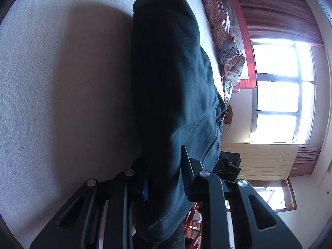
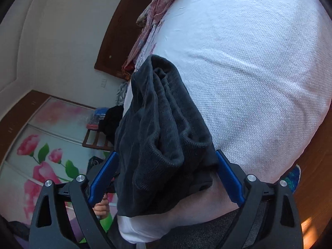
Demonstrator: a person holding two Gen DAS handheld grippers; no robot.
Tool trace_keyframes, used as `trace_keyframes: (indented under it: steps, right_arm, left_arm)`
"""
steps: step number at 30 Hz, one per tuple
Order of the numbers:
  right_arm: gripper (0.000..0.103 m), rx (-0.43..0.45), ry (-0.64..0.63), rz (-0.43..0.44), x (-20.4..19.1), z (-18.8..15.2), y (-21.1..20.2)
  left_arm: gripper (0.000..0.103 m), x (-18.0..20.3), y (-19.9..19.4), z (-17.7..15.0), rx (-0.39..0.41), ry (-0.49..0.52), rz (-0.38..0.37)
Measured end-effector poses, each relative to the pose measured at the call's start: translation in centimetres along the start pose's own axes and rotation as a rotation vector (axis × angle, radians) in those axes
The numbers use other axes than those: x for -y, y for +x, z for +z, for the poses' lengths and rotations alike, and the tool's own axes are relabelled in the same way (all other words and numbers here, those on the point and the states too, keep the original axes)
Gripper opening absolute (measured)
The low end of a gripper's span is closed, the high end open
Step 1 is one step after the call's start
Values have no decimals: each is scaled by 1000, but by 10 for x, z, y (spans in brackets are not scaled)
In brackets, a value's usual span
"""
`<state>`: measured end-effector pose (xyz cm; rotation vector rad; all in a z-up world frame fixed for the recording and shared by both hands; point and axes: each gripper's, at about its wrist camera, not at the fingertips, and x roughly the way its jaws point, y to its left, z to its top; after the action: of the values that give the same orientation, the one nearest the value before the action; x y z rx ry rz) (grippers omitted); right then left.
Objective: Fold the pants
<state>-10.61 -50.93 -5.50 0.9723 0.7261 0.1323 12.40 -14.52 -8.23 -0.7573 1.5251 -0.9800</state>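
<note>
The dark teal pants [image 1: 172, 78] hang lifted over the white bed sheet [image 1: 62, 83], running from the top of the left wrist view down between the fingers. My left gripper [image 1: 164, 178] is shut on their fabric. In the right wrist view the bunched ribbed end of the pants [image 2: 161, 128] sits between the blue fingers [image 2: 228, 178]. My right gripper [image 2: 166, 170] is shut on that bundle, above the edge of the white sheet [image 2: 249, 62]. The other gripper's body [image 1: 228, 166] shows just behind the pants.
A pink patterned blanket [image 1: 224, 41] lies along the far side of the bed, also seen in the right wrist view [image 2: 157, 6]. A bright window [image 1: 282, 91] and curtains stand beyond. A floral wardrobe door [image 2: 41, 149] and a wooden rack [image 2: 95, 139] stand beside the bed.
</note>
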Motion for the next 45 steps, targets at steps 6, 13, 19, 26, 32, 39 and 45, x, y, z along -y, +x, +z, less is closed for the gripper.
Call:
trace_keyframes:
  steps: [6, 13, 19, 26, 32, 39, 45]
  right_arm:
    - [32, 35, 13, 18, -28, -3, -16]
    - [29, 32, -141, 11, -112, 29, -15]
    - [29, 12, -224, 49, -168, 58, 25]
    - [29, -2, -240, 146, -209, 66, 129]
    - [29, -86, -170, 121, -199, 47, 248]
    - [78, -205, -216, -77, -187, 15, 273]
    - [78, -48, -215, -77, -186, 34, 194]
  left_arm:
    - [20, 23, 1, 2, -7, 28, -98]
    - [20, 42, -13, 15, 30, 40, -172]
    - [20, 70, -56, 46, 104, 93, -184]
    - [20, 72, -149, 100, 228, 157, -79]
    - [20, -4, -217, 139, 315, 102, 29]
    - [60, -106, -242, 125, 373, -37, 200]
    - [81, -63, -294, 83, 600, 130, 390]
